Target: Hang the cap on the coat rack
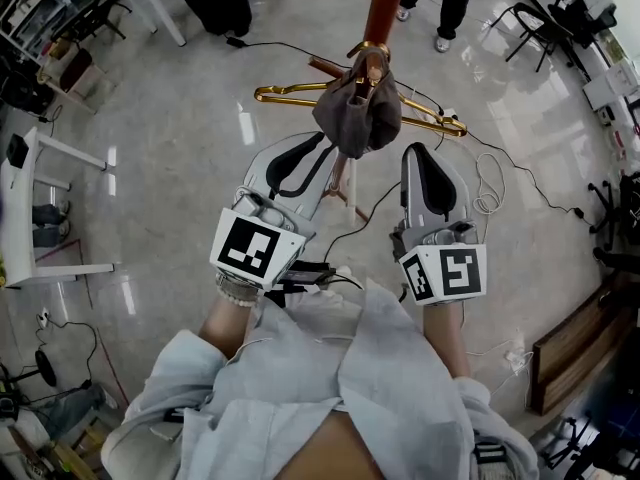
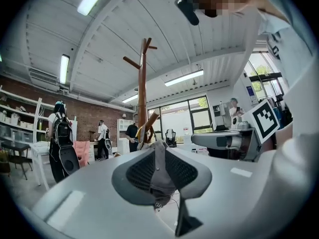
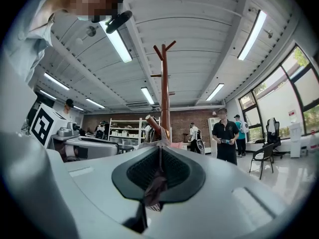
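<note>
Both tongs are shut on the cap (image 1: 358,113). In its own view, the left tongs (image 2: 158,151) have their jaws pressed together on a strip of grey cloth. The right tongs (image 3: 160,148) pinch a brownish fold the same way. From the head view I see the cap bunched between the two tips. It is raised right against the coat rack (image 1: 385,3), beside a slanted wooden peg (image 1: 325,66) and just above a gold hanger (image 1: 300,93). I cannot tell whether any of the cloth is already over the peg.

I judge the cap to be light and soft. It sags into a pouch between my two holds instead of keeping its dome, so it will go wherever the edges are led. Cloth like this should not slip in the jaws, and nothing about it looks fragile. The brim, if I could find it, would be the one stiffer part, but I cannot pick it out in the crumple.

The best hold, I think, is on the rim at two opposite points, much as now. That keeps the opening stretched wide enough for the peg to enter. A hold on the crown would let the opening close up. The hanger sits near enough to be knocked.
</note>
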The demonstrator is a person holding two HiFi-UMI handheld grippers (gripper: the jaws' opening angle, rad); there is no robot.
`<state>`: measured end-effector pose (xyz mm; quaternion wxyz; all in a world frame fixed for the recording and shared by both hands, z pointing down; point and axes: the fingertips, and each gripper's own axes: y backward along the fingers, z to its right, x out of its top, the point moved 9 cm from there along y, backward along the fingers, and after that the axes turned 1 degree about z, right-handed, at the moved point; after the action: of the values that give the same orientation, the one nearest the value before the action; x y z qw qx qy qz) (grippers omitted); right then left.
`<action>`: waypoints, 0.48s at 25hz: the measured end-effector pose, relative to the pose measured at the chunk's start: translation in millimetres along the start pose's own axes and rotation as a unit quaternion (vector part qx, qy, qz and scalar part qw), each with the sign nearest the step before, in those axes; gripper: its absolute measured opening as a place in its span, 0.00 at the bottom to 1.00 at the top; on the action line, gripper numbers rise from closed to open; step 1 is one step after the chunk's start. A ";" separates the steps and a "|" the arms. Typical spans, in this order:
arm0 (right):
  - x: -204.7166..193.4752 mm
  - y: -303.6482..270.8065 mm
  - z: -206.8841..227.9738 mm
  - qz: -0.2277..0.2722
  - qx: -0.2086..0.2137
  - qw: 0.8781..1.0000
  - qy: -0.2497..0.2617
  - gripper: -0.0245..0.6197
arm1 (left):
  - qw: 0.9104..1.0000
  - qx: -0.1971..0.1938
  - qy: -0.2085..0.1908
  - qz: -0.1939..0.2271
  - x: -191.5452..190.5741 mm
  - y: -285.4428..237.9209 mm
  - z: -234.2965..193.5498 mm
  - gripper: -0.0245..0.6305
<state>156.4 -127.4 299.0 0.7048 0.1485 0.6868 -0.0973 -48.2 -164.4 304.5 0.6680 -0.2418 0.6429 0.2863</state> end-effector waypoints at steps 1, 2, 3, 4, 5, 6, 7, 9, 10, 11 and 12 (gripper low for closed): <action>2.2 2.2 -0.4 0.002 -0.001 1.000 0.001 0.07 | 1.000 -0.002 0.001 -0.002 2.8 1.3 1.8 0.13; 4.1 4.4 -0.8 0.003 -0.003 1.000 0.002 0.06 | 1.000 -0.004 0.004 -0.005 5.6 2.5 3.7 0.11; 5.7 6.6 -1.1 0.004 -0.005 1.000 0.003 0.05 | 1.000 -0.007 0.005 -0.007 8.0 3.5 5.7 0.10; 6.9 8.7 -1.4 0.004 -0.007 1.000 0.004 0.05 | 1.000 -0.011 0.005 -0.010 10.3 4.3 7.9 0.09; 7.9 10.6 -1.8 0.005 -0.008 1.000 0.004 0.05 | 1.000 -0.015 0.005 -0.012 12.0 4.8 10.0 0.08; 8.8 12.2 -2.2 0.006 -0.008 1.000 0.004 0.05 | 1.000 -0.020 0.006 -0.014 12.9 5.3 11.7 0.07; 9.7 13.3 -2.7 0.006 -0.008 1.000 0.004 0.05 | 1.000 -0.024 0.006 -0.014 13.3 5.6 13.1 0.06; 11.3 14.0 -4.1 0.006 -0.005 1.000 0.006 0.05 | 0.999 -0.033 0.006 -0.015 13.2 5.7 15.1 0.05; 11.9 14.0 -5.0 0.006 -0.003 1.000 0.008 0.05 | 0.999 -0.037 0.005 -0.016 12.9 5.9 16.0 0.05; 12.4 14.0 -6.1 0.005 0.000 1.000 0.010 0.05 | 0.999 -0.040 0.004 -0.017 12.6 6.4 16.8 0.05; 12.9 13.7 -7.4 0.004 0.002 1.000 0.012 0.05 | 0.999 -0.041 0.004 -0.019 12.1 7.0 17.3 0.05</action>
<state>154.6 -111.2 287.1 0.6970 0.1537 0.6941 -0.0939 -40.4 -146.5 293.7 0.6599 -0.2824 0.6287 0.2992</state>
